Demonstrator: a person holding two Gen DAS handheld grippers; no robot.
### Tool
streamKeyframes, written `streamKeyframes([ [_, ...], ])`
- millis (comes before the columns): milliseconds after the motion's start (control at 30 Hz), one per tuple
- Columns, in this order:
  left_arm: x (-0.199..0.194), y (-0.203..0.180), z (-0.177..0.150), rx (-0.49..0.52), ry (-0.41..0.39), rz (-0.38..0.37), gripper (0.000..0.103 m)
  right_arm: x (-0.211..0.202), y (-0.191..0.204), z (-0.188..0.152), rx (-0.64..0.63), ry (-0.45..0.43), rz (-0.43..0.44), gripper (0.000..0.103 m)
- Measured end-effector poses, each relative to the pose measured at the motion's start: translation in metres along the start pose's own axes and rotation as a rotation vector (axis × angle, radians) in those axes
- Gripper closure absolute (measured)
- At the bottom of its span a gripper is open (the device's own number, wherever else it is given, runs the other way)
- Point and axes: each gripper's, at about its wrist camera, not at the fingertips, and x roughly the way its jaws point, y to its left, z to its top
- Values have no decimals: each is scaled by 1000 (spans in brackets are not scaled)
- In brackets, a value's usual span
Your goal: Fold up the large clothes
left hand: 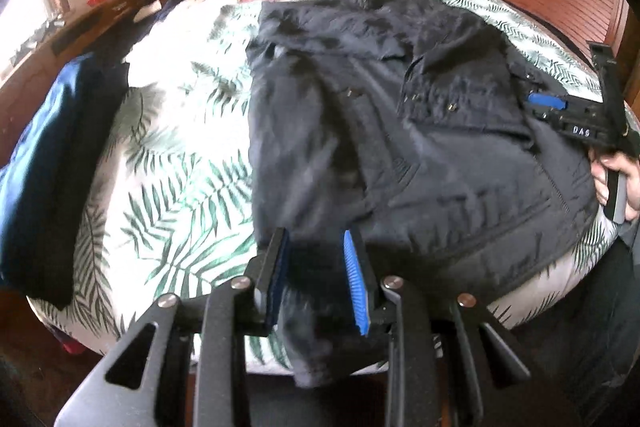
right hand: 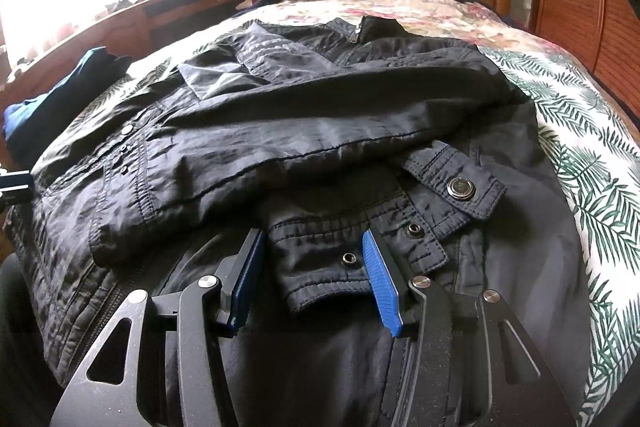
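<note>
So in the left wrist view the black jacket (left hand: 380, 99) lies spread across the palm-leaf bedspread (left hand: 176, 163), collar toward the far headboard, hem hanging near the close edge of the bed. The left gripper (left hand: 316, 275) has its jaws partly closed on a bunched wad of the jacket's dark fabric, looks like a sleeve end or hem corner, with a bit drooping below the pads. Biggest risk here imo: that's a thick lumpy pinch of slippery material, so if it gets dragged across the bed the wad could slide out, or the whole jacket could creep along with it and wreck the layout. A folded blue garment (left hand: 44, 163) sits on the left, well apart, so no snag there. Over in the right wrist view, the right gripper (right hand: 316, 279) sits around halfway open, with the snap-button cuff (right hand: 360, 251) of the folded-over sleeve between the pads, and I can't really tell if they're pressing it or just straddling it. If they're not gripping, a pull from the other side could shift that sleeve off the body and undo the fold. The metal snaps could also make the pads seat badly.
</note>
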Motion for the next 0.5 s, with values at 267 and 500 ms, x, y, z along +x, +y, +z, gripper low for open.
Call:
streamKeyframes([
  [267, 23, 30, 0, -109, 6, 35, 66, 2, 3, 0, -7, 0, -14, 52],
  [500, 32, 39, 4, -134, 6, 21, 59, 1, 4, -1, -12, -2, -22, 52],
])
